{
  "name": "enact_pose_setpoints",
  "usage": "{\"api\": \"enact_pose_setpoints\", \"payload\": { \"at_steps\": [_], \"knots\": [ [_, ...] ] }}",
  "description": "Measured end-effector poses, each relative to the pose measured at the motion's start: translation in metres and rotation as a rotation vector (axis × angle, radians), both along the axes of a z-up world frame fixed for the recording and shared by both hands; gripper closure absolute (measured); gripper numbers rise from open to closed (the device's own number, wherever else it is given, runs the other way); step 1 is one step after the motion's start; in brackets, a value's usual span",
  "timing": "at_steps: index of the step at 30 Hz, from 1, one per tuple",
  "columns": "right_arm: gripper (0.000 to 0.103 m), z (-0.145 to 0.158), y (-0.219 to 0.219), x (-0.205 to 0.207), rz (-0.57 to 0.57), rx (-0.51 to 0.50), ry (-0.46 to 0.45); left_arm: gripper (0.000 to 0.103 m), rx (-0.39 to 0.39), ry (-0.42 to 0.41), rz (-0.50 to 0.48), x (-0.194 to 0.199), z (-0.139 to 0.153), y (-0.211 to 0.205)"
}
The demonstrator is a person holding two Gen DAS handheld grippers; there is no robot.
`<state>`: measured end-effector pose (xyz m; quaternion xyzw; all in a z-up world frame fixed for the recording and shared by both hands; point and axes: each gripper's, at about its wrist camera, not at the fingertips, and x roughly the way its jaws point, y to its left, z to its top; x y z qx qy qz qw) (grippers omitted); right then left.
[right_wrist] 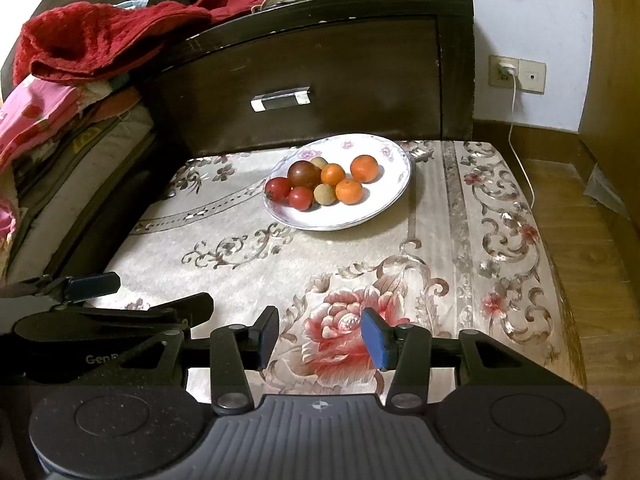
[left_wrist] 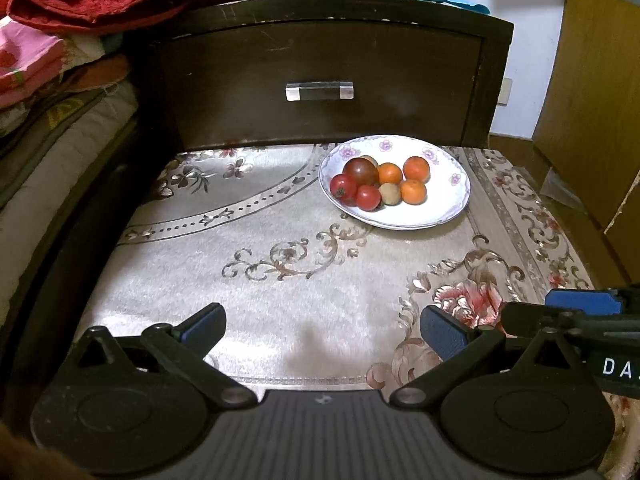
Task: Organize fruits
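Both empty grippers, left gripper [left_wrist: 322,330] and right gripper [right_wrist: 320,338], gape well short of the fruit plate [left_wrist: 448,208].

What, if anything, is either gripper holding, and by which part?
Nothing is held. The left gripper and right gripper are both open and empty above the cloth; all the fruits lie on the plate.

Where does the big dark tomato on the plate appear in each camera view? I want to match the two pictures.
Left wrist view: the dark tomato sits right of centre, upper half, at the plate's left side.
Right wrist view: the dark tomato sits near centre, upper half, again on the plate's left side.
Shared landmark: the drawer handle above the plate.
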<state>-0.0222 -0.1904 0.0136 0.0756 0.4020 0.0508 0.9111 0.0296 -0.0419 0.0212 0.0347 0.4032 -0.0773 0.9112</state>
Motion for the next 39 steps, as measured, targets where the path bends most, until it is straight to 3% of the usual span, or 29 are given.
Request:
{"api": "enact_pose_setpoints", "payload": {
  "at_steps": [39],
  "knots": [
    [0.059, -0.012, 0.015, -0.017, 0.035, -0.029, 0.042, 0.000, 0.038, 0.040, 0.032, -0.017, -0.010, 0.006]
  ]
}}
